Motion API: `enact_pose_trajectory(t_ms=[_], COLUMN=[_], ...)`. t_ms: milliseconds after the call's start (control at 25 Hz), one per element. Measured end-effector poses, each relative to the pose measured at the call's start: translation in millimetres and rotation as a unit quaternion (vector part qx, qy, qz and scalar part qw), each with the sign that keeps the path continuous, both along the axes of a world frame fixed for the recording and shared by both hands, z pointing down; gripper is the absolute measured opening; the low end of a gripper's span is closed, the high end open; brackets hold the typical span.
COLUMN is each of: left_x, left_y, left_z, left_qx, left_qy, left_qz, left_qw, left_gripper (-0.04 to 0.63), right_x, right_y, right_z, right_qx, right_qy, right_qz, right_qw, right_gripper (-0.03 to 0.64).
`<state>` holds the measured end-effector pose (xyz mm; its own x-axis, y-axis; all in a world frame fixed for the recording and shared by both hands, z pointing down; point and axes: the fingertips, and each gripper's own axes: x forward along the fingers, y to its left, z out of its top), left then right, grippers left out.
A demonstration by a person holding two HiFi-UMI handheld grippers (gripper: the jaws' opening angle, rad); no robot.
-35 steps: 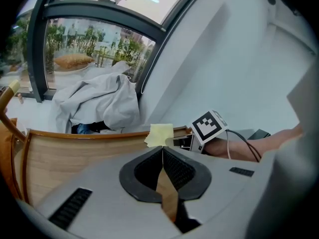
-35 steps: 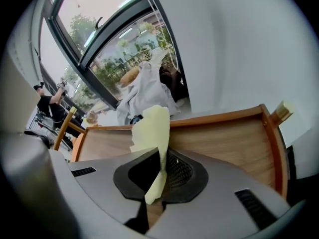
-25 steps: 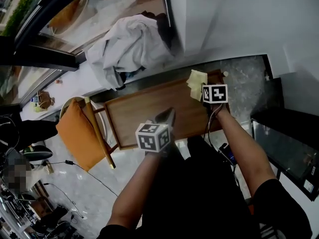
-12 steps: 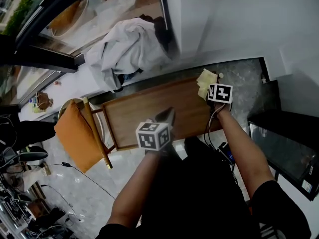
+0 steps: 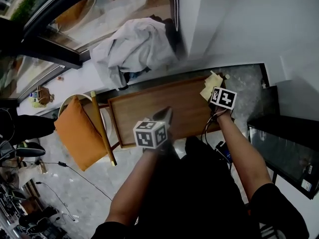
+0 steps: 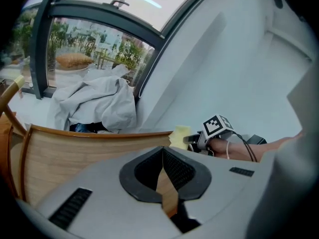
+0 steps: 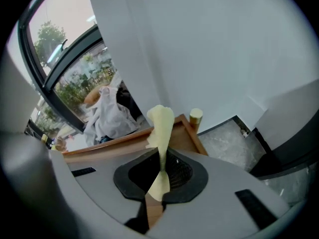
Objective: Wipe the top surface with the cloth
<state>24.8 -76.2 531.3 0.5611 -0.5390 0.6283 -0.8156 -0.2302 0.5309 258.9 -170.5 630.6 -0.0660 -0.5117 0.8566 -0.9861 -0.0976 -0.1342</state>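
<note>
The cloth (image 7: pixel 160 126) is sitting at the far right corner of the wooden top (image 5: pixel 159 114), close to the white wall. It is a small pale yellow piece, thin and floppy, and it is bunching into a narrow fold where I am pinching it. My right gripper (image 7: pixel 161 163) is clamping it with the jaws closed down on the fold, a tuft sticking out ahead and a short tail hanging behind. I am judging it very light, soft and not fragile, so grip force is no worry. Being limp, it is likely to drag as a wad instead of spreading, and a pinch this near the edge could let it slide out under friction. A hold deeper in the fold, angled low, looks better. I cannot tell whether it is pressing flat on the wood right now. My left gripper (image 6: pixel 162 169) is hovering over the near edge of the top, jaw tips together and holding nothing. The top has a raised rim and a brass knob (image 7: pixel 195 116) at the corner that may snag the cloth. Beyond it lies a heap of white fabric (image 5: pixel 134 49), and a chair with an orange cushion (image 5: pixel 79 133) is standing at the left.
</note>
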Motion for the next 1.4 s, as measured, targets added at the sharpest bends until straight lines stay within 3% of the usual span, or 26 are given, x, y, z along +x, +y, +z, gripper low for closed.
enact_pose_trajectory(t_ms=[160, 400, 680, 920, 1120, 1400], left_x=[-41, -124, -218, -272, -295, -296], left_y=[6, 16, 38, 56, 65, 74], left_z=[-7, -17, -24, -28, -29, -30], left_qx=[0.008, 0.015, 0.024, 0.023, 0.023, 0.025], left_qy=[-0.001, -0.001, 0.003, 0.007, 0.012, 0.023], left_qz=[-0.019, -0.058, -0.12, -0.158, -0.171, -0.168], left_qw=[0.9998, 0.9982, 0.9925, 0.9872, 0.9849, 0.9853], left_gripper=[0.012, 0.012, 0.012, 0.012, 0.012, 0.012], right_x=[-67, -203, -360, -466, -521, -524], right_y=[11, 39, 70, 92, 110, 113], right_z=[-14, -18, -15, -14, 0, 34], right_qx=[0.018, -0.001, -0.008, -0.013, -0.046, -0.078], right_qy=[-0.031, -0.072, -0.113, -0.15, -0.188, -0.152], right_qz=[-0.055, -0.15, -0.254, -0.328, -0.358, -0.355], right_qw=[0.998, 0.986, 0.961, 0.933, 0.913, 0.919], right_gripper=[0.033, 0.033, 0.034, 0.034, 0.033, 0.034])
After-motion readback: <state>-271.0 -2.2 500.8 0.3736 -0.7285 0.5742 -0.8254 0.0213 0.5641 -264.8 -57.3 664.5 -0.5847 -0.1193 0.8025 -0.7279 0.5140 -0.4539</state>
